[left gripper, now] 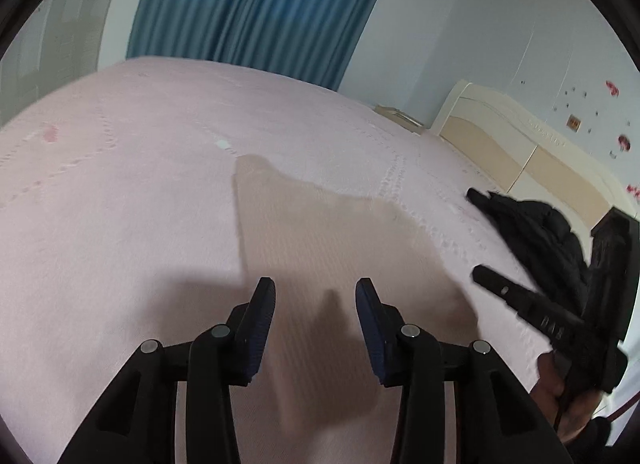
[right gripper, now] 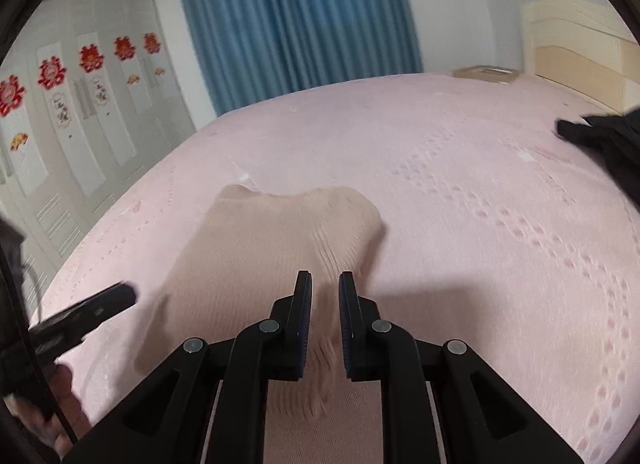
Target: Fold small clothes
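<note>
A small beige ribbed garment (left gripper: pixel 320 232) (right gripper: pixel 272 248) lies spread flat on the pink bedspread (left gripper: pixel 120 203). My left gripper (left gripper: pixel 316 288) hovers over its near part, open, with nothing between the pads. My right gripper (right gripper: pixel 325 278) is above the garment's near right part. Its fingers stand a narrow gap apart and the cloth shows through the gap, lying below them, with faint creases running toward them. In the left wrist view the right gripper's finger (left gripper: pixel 504 290) reaches in from the right, clear of the cloth's edge. The left gripper's finger (right gripper: pixel 108 302) shows at the left in the right wrist view.
A crumpled black garment (left gripper: pixel 536 227) (right gripper: pixel 604 135) lies on the bed to the right. A cream headboard (left gripper: pixel 504 139) stands behind it. Blue curtains (left gripper: pixel 256 3) hang beyond the bed's far edge. White wardrobe doors with red decorations (right gripper: pixel 80 111) are on the left.
</note>
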Action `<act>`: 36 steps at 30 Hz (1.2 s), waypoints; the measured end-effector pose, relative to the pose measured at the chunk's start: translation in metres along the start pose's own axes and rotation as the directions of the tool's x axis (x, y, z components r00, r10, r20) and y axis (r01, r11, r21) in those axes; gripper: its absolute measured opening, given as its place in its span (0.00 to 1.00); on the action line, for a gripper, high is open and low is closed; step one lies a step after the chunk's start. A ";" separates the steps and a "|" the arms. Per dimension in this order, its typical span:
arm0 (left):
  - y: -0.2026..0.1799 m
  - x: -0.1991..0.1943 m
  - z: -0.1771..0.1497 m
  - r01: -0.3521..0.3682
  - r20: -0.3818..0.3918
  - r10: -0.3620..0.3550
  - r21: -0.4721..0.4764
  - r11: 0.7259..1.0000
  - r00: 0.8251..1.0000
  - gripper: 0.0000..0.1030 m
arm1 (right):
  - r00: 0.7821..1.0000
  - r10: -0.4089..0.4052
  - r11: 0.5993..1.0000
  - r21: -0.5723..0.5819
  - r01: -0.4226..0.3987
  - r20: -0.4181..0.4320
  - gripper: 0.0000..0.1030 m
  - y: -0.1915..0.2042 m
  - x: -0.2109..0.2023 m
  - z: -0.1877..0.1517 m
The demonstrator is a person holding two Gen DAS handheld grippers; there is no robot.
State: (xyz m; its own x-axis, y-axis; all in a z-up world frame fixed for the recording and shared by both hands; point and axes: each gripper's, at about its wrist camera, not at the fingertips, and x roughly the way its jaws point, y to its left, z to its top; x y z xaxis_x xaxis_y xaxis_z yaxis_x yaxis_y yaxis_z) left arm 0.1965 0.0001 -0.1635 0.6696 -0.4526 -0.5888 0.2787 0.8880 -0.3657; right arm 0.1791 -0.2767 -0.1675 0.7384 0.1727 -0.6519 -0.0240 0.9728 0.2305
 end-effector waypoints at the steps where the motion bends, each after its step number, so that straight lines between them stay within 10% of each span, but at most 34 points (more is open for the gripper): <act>1: -0.001 0.005 0.005 0.006 -0.001 -0.006 0.003 1.000 1.000 0.38 | 1.000 0.018 1.000 -0.009 -0.018 -0.012 0.13 0.001 0.006 0.006; 11: -0.003 0.051 -0.007 -0.109 -0.040 0.119 0.201 0.973 0.992 0.30 | 0.989 -0.022 0.991 -0.135 0.002 -0.143 0.13 0.005 0.071 0.004; 36: -0.002 0.057 -0.007 -0.108 -0.040 0.118 0.203 0.973 0.992 0.31 | 0.978 -0.120 0.978 -0.190 0.086 -0.172 0.14 0.006 0.090 -0.001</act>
State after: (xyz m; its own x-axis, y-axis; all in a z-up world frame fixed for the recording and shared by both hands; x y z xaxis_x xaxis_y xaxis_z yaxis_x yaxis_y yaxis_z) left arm 0.2296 -0.0280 -0.2020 0.6700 -0.3474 -0.6560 0.3386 0.9295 -0.1464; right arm 0.2447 -0.2548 -0.2251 0.6090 0.0790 -0.7892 -0.0874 0.9957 0.0322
